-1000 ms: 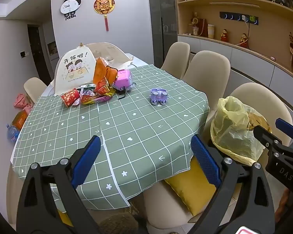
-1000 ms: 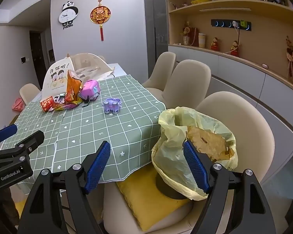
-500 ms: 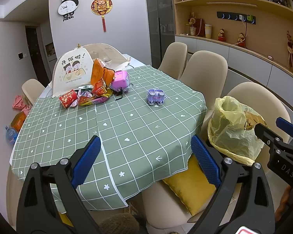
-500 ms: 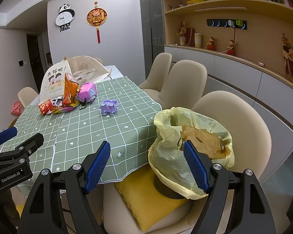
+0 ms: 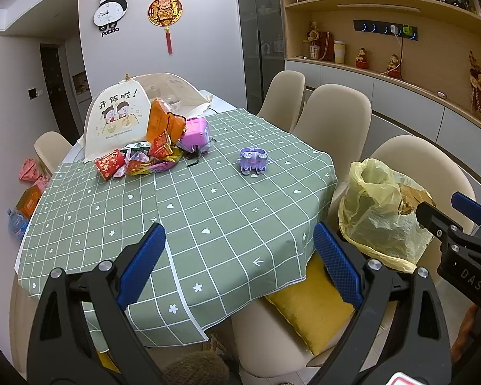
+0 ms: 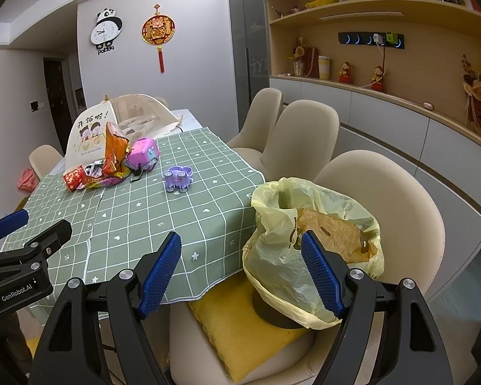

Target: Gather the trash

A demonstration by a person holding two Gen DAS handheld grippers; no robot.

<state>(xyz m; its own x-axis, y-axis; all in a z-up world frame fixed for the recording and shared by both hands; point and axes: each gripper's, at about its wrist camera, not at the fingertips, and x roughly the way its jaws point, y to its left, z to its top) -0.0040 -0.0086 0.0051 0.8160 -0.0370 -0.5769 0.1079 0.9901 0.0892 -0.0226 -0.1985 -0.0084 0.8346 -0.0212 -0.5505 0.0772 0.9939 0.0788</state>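
Wrappers (image 5: 138, 160) lie heaped at the far side of the table (image 5: 227, 224), a crumpled pile of red, orange and foil packets with a tall orange snack bag (image 5: 162, 122) standing in it, touching a pink toy case (image 5: 195, 133) and just in front of a folding food cover (image 5: 117, 117). A small purple toy (image 5: 252, 160) sits apart, nearer the middle of the green checked cloth. The yellow trash bag (image 6: 308, 243) stands open on the near chair (image 6: 400, 199), beside the table edge, with brown paper already inside and a yellow cushion (image 6: 240, 320) under it.

Both tools are well short of the pile. The left gripper (image 5: 237, 266) hangs over the near table edge with its blue pads spread wide and nothing between them; the right gripper (image 6: 240, 269) is likewise wide apart and empty, one pad in front of the bag.

Judged from this, the step in hand is the approach, before any pick. The next move calls for a long reach across the cloth to the pile, closing on one light wrapper without dragging the toys, then carrying it back to the bag's mouth
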